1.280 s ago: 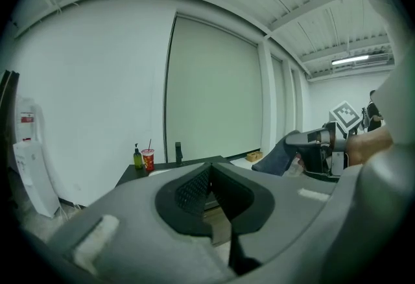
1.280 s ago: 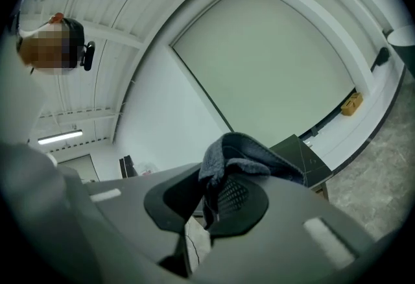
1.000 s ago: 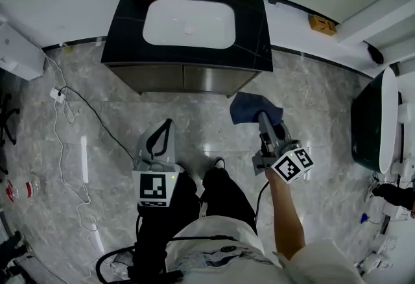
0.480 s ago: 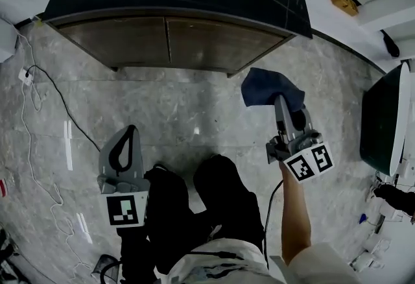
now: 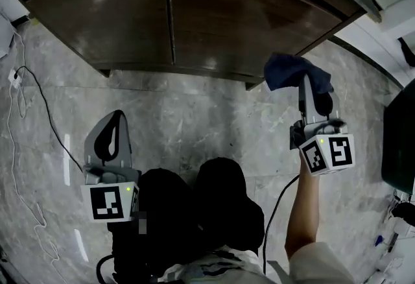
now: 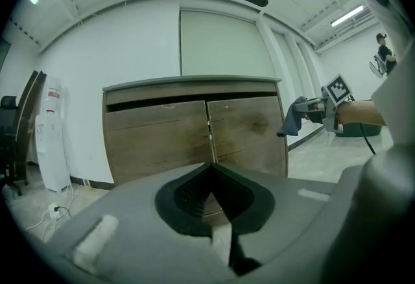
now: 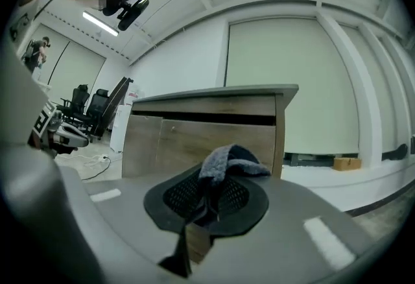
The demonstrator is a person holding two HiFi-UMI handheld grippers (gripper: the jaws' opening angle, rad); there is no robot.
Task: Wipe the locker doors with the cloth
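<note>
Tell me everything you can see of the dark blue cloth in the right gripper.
The cloth is dark blue, soft and fuzzy-looking, crumpled into a bunch. The right gripper is shut on part of it; the rest sticks out past the jaw tips and droops. It is off the floor, by the right corner of the wooden cabinet; contact with the wood cannot be told.

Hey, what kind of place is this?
Probably a big indoor workspace or showroom rather than a home: a two-door wooden cabinet against a white wall, a polished marble-look floor, and office chairs under strip lights.
</note>
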